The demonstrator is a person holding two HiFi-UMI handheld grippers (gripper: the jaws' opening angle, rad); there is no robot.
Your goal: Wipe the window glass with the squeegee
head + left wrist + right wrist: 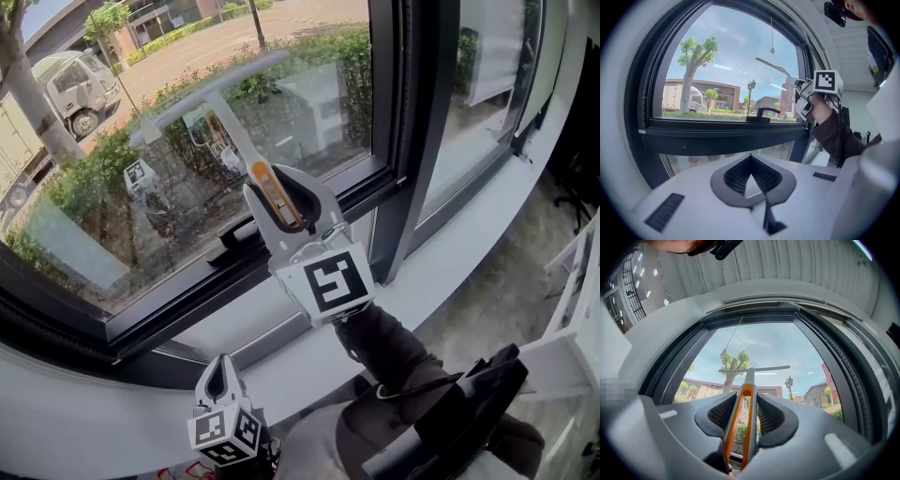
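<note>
head view showed the grey t-shaped plastic squeegee with an orange-edged handle (232,131) held up at the clear window glass (103,216), above the black window handle (234,246); whether its blade touched the pane could not be told. right gripper view had the right tongs (745,401) clamped on the squeegee's slotted grip. the left tongs (751,158) were pressed together on nothing, below the window handle and nearer the person. the squeegee looked light and stiff, with a softer blade edge; its smooth grip might twist, so the slotted part seemed the right hold. no brand or readable writing appeared; the marker cubes (330,281) bore only black-and-white patterns.
</note>
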